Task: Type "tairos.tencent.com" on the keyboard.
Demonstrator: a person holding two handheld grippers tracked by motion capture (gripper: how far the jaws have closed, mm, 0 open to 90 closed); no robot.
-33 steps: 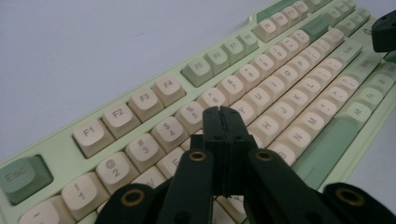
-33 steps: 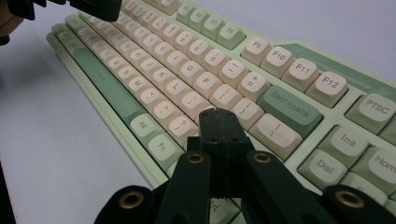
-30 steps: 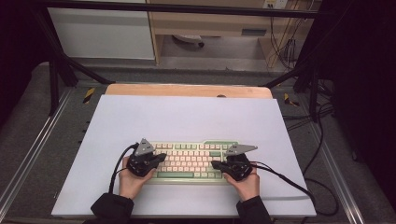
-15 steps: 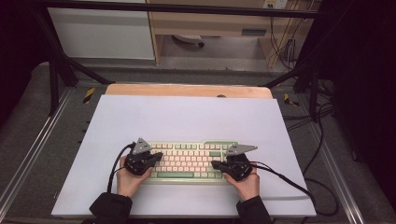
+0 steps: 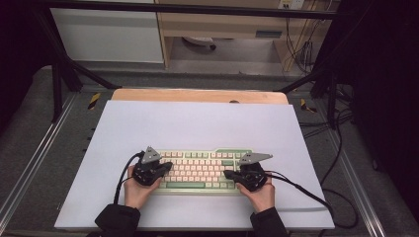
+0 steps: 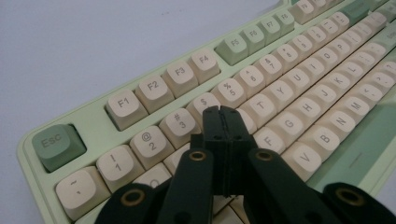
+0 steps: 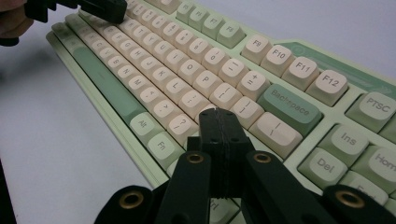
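Mint-green keyboard (image 5: 200, 170) lies on the desk (image 5: 197, 123) right under both sets of jaws, so I'd guess it's typing with closed tips. Left gripper (image 6: 220, 112): jaws pressed together, holding nothing, tip over the E/R keys just below the 4 key (image 6: 204, 103). Right gripper (image 7: 218, 114): same, clamped empty, tip by the quote key, Backspace (image 7: 289, 109) just beyond. Best to poke straight down, one key each

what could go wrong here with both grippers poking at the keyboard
1. The left gripper, jaws shut, has a blunt tip over the tightly packed keys beside the 4 key; it may press two at once.
2. The right gripper sits beside Backspace; a slip could hit it.
3. The keyboard may slide on the smooth white sheet.
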